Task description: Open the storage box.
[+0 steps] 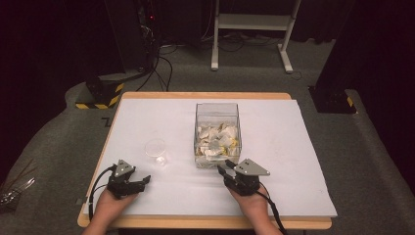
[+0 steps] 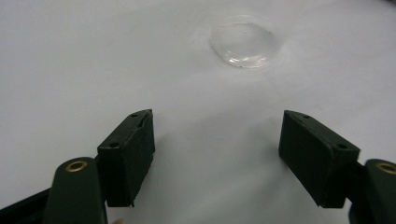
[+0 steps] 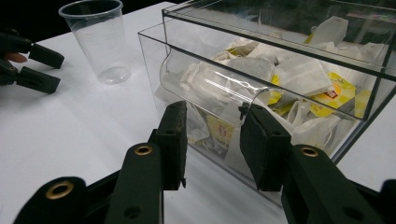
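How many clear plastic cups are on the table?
1. The clear plastic cup stands upright on the white table, left of the clear box of tea bags, ahead of the left gripper. None shows behind the box, though its contents could hide something small.

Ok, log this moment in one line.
left gripper open, near cup | right gripper narrow, empty, at tea-bag box front

1. Table [image 1: 205,96]: light wood top, its edge showing along the far and near sides.
2. White sheet [image 1: 284,161]: covers nearly the whole table top.
3. Clear plastic cup [image 1: 155,150]: upright on the sheet, ahead of the left claw [image 1: 145,181], near it.
4. Clear box [image 1: 217,133]: holds tea bags [image 1: 216,139], stands on the sheet just in front of the right claw [image 1: 223,168].
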Action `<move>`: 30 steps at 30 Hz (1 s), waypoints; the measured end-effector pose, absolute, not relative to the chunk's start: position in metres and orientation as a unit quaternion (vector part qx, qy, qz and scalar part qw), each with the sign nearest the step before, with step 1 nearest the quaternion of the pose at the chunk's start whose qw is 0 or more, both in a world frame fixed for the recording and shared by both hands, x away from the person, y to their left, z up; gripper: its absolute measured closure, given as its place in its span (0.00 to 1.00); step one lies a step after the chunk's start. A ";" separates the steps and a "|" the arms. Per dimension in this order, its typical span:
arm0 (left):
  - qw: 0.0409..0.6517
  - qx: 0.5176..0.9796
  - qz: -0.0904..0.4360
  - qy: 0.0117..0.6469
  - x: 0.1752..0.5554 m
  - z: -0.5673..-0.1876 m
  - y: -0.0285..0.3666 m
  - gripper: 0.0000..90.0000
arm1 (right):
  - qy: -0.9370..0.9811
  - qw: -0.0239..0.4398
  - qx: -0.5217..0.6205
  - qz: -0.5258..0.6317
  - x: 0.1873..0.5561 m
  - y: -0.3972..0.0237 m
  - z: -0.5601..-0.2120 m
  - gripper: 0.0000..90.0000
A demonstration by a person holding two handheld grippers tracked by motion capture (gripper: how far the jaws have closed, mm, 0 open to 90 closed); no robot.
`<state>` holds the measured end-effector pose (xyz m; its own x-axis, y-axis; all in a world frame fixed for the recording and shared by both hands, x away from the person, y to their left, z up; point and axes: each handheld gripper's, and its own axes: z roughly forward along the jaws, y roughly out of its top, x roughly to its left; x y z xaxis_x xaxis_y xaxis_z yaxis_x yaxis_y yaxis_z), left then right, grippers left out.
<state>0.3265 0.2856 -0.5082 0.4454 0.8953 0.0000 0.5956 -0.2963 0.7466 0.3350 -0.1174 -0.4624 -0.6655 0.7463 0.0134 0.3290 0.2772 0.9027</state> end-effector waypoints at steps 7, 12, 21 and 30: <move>0.348 0.775 0.215 0.481 0.326 -0.508 0.286 0.30 | 0.772 0.211 0.347 0.489 0.330 -0.118 -0.462 0.69; 0.348 0.776 0.216 0.481 0.327 -0.508 0.286 0.30 | 0.773 0.208 0.346 0.490 0.323 -0.119 -0.462 0.69; 0.348 0.776 0.216 0.481 0.327 -0.508 0.286 0.30 | 0.775 0.204 0.340 0.493 0.312 -0.121 -0.462 0.69; 0.348 0.775 0.215 0.481 0.327 -0.508 0.285 0.30 | 0.776 0.209 0.339 0.490 0.305 -0.122 -0.462 0.68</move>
<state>0.3266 0.2855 -0.5083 0.4443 0.8959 -0.0007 0.5961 -0.2951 0.7467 0.3052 -0.1218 -0.4622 -0.6838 0.7296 0.0080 0.3210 0.2909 0.9013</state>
